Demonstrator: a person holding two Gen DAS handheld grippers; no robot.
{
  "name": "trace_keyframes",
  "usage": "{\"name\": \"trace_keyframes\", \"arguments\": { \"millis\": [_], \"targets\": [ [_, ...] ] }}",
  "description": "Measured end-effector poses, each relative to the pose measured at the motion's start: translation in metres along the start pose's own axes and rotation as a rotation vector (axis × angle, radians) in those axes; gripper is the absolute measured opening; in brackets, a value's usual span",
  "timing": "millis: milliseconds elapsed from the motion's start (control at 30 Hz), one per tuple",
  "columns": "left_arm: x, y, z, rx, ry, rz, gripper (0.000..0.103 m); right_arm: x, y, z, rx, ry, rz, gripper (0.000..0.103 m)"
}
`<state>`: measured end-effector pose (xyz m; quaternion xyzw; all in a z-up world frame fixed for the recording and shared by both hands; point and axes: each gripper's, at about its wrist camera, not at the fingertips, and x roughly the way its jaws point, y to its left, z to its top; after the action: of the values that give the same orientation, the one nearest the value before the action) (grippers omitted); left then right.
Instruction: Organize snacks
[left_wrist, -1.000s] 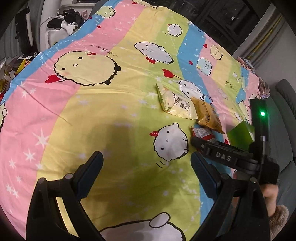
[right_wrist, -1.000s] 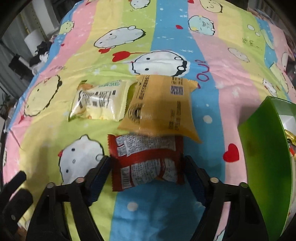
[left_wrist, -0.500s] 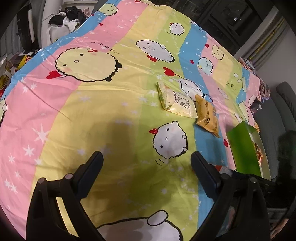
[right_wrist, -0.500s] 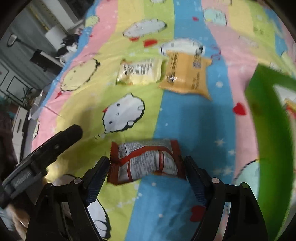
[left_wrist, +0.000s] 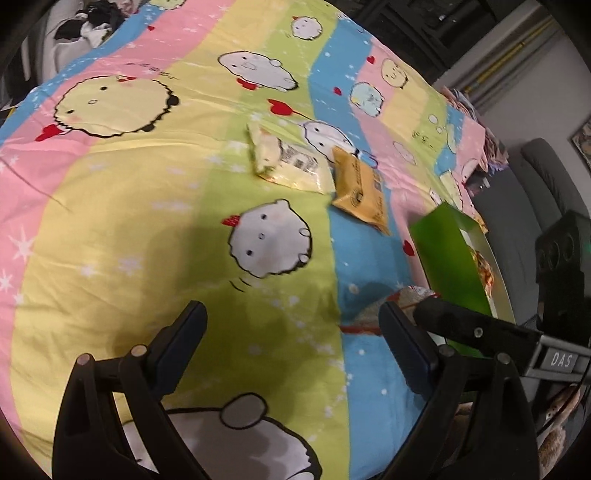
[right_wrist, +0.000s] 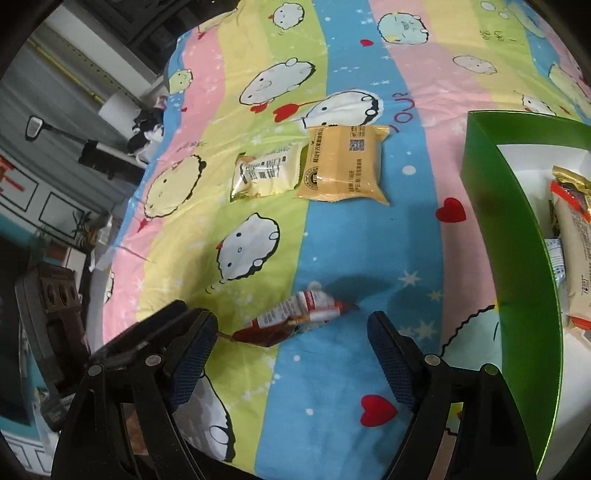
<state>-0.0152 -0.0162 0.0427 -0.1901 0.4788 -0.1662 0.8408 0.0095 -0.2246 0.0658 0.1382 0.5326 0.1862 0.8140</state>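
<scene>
Red snack packet (right_wrist: 295, 319): lying crumpled and tilted on the blue stripe of the bedsheet (right_wrist: 354, 236), just ahead of the right gripper (right_wrist: 291, 345) and between its wide-open jaws, apparently touching neither. Likely very light, thin crinkly film, puffed with air, contents probably brittle; slick enough to squirt out of a hard pinch. Best taken across the flatter middle or by a sealed end seam, with a gentle squeeze. Partly hidden behind a jaw in the left wrist view (left_wrist: 384, 306).

Farther up the bed, side by side and touching: pale yellow packet (right_wrist: 264, 175) and orange packet (right_wrist: 343, 168), both flat, soft pillow packs, equally light by the look of them.

To the right, green box (right_wrist: 506, 236), open-topped, already holding several wrapped snacks (right_wrist: 576, 236); presumably the destination.

Left gripper (left_wrist: 291, 354): jaws wide apart, nothing between them, hovering over the yellow-green stripe just beside the right one.

Soft bedding underneath, so some give when pressing down to scoop.
</scene>
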Motion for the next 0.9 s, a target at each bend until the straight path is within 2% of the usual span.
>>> {"name": "trace_keyframes", "arguments": {
  "millis": [233,300,367,500,667,700,833,900],
  "targets": [
    [0.006,0.002,0.000,-0.004,0.022,0.006,0.092,0.005,-0.001,0.004,0.026,0.021,0.061,0.083],
    [0.004,0.003,0.001,-0.007,0.014,0.006,0.092,0.001,0.000,0.005,0.023,0.002,0.074,0.083],
    [0.004,0.004,0.002,-0.015,0.013,0.006,0.092,-0.003,0.001,0.008,0.018,-0.039,0.065,0.083],
    [0.003,0.007,0.001,-0.031,0.016,0.013,0.092,-0.002,-0.005,0.012,0.048,-0.054,0.056,0.083],
    [-0.001,-0.002,-0.004,-0.004,0.046,-0.008,0.091,0.005,-0.015,0.009,0.094,0.009,-0.017,0.083],
    [-0.001,-0.006,-0.007,-0.003,0.059,-0.026,0.090,0.006,-0.017,0.007,0.099,0.017,-0.020,0.083],
    [0.008,-0.024,-0.018,0.013,0.156,-0.114,0.073,0.009,-0.025,-0.001,0.105,0.056,-0.005,0.083],
    [0.012,-0.031,-0.025,0.021,0.186,-0.129,0.070,0.010,-0.028,-0.005,0.109,0.066,-0.004,0.083]
  ]
}}
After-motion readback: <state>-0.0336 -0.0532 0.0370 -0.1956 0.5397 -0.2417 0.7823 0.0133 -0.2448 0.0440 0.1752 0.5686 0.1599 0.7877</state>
